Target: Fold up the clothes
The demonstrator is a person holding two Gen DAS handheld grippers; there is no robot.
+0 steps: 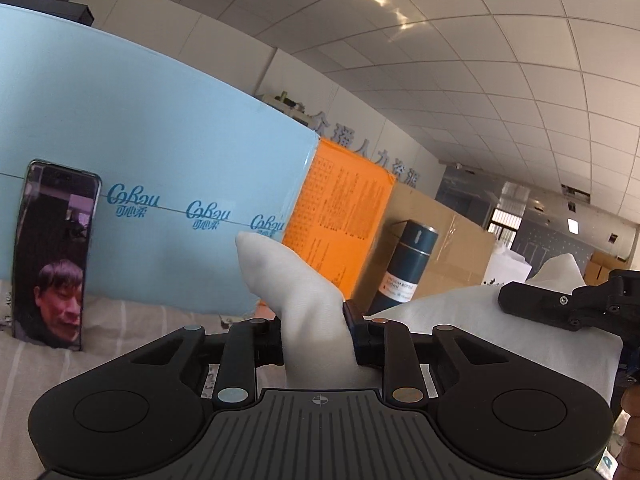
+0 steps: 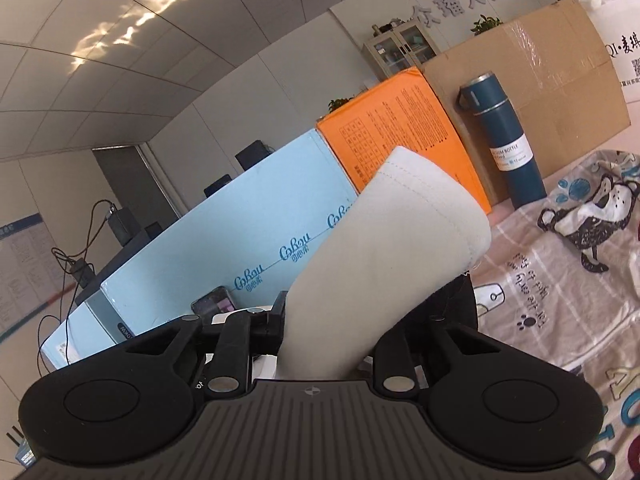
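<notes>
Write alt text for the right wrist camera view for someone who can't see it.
The right gripper is shut on a bunched fold of white garment that sticks up between its fingers. Behind it stand a light blue box, an orange box, a dark teal bottle and a cardboard box, with a cartoon-print blanket at right.

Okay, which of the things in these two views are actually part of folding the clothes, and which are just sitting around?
Part of the job:
- white cloth garment
- left gripper, shut on it
- right gripper, shut on it

Just lying about:
- dark blue vacuum bottle
- black smartphone
- orange box
- light blue box
- brown cardboard box
</notes>
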